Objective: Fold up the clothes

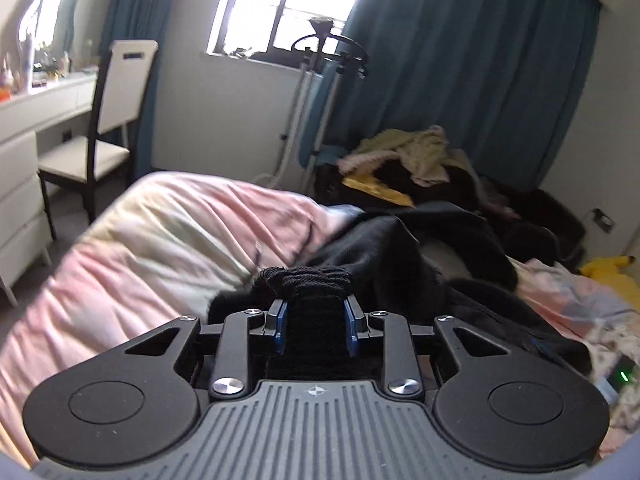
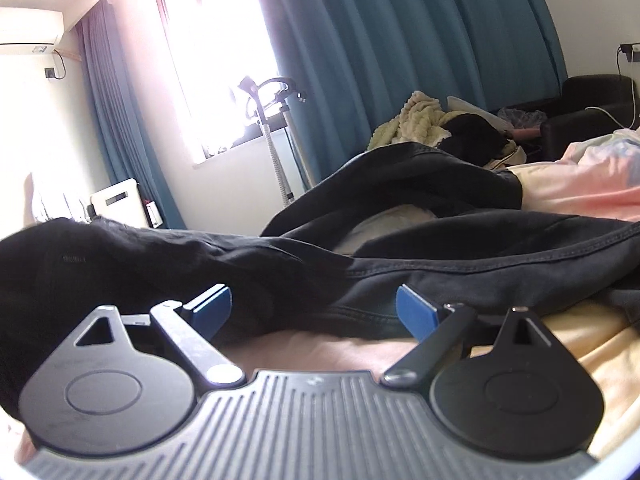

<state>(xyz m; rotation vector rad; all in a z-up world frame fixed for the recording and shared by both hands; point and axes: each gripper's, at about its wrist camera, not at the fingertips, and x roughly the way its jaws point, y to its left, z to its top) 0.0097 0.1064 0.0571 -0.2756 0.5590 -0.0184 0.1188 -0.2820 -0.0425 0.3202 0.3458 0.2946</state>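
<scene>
Pinching black garment (image 1: pixel 316 280) cuff: left gripper (image 1: pixel 316 330); right gripper (image 2: pixel 316 312) agape, garment just ahead.

Bedroom, daylight. Far wall: window (image 1: pixel 280 4) blown out w/ strong backlight, flanked by teal curtains (image 1: pixel 472 80) hanging to floor. Left, near wall: white dresser (image 1: pixel 20 184) w/ drawers, top cluttered w/ small bottles; mirror (image 1: pixel 44 12) above it; white chair (image 1: pixel 108 120) on dark legs beside it. Centre, below window: garment steamer stand (image 1: pixel 320 52) w/ round hanger top. Floor (image 1: pixel 68 220): grey carpet. Right wrist view, upper left: white AC unit (image 2: pixel 28 26) on wall; far right: dark armchair (image 2: pixel 588 104), wall socket (image 2: pixel 630 52) w/ cable. Bed w/ pink-cream quilt (image 1: pixel 132 236) fills near ground.
</scene>
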